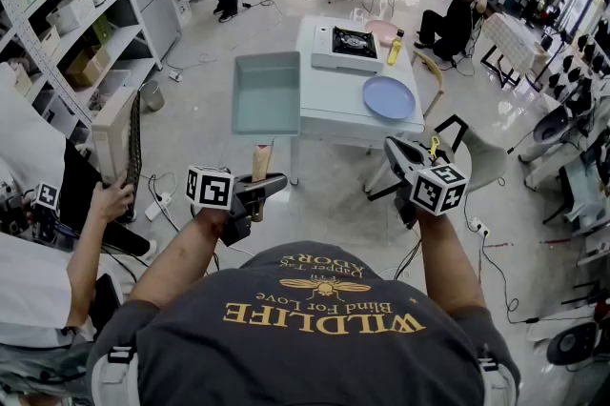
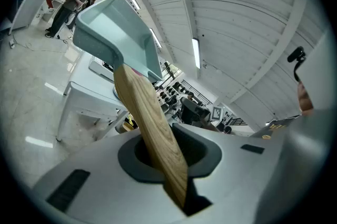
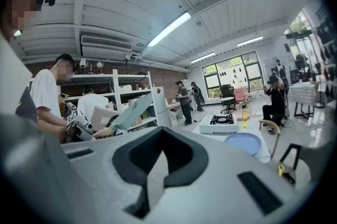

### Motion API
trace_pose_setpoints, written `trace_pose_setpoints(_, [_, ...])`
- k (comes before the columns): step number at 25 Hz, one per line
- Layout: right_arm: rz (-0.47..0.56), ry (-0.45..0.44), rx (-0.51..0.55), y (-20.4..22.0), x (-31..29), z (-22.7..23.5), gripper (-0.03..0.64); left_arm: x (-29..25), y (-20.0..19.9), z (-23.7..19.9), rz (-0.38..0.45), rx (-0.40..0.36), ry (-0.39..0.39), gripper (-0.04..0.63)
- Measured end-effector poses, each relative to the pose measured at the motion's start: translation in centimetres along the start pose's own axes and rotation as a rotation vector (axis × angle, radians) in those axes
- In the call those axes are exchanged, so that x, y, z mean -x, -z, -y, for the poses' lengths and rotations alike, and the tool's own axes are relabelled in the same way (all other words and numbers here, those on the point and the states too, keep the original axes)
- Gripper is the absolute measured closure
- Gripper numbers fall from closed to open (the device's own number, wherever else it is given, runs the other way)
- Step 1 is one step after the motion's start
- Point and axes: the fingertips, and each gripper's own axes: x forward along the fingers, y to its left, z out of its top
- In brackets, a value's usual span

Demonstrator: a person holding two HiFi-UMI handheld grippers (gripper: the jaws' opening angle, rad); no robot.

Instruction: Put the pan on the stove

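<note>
Teal and square, the pan (image 1: 267, 94) hangs in the air off the near-left edge of the white bench (image 1: 329, 109), carried by its wooden handle (image 1: 260, 163). The left tool (image 1: 255, 194) is clamped on that handle. The left gripper view shows the grip best: the wood grain runs straight down into the dark slot between the jaws. The pan body rises toward 11 o'clock against the ceiling.

The head view alone gives the layout. The stove (image 1: 348, 47) sits on the far part of the bench, at about 1 o'clock from the pan and apart from it. A blue plate (image 1: 389, 96) lies at 4 o'clock from the stove, and a yellow bottle (image 1: 395, 47) stands just beside it at 3 o'clock.

The right tool (image 1: 400, 152) is held at 3 o'clock from the left one. In the right gripper view its jaws meet with nothing between them. That view also shows the pan side-on, tilted upward.
</note>
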Motion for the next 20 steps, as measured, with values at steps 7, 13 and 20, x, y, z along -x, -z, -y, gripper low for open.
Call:
trace_pose_setpoints(7, [0.002,-0.015,0.007,-0.2,0.9,0.6,0.617,-1.1,-0.9,0.1,0.004,-0.026,-0.016,0.538])
trace_pose_setpoints(13, [-0.005,-0.029,0.004,-0.2,1.8,1.6,0.617,-2.2,-1.3,0.4,-0.002,-0.022,-0.038,0.538])
trace_pose_setpoints(20, [-0.028,-0.056,-0.016,0.2,3.3,3.9,0.617,-5.1,-1.8,1.4,0.014,-0.007,-0.044,0.538])
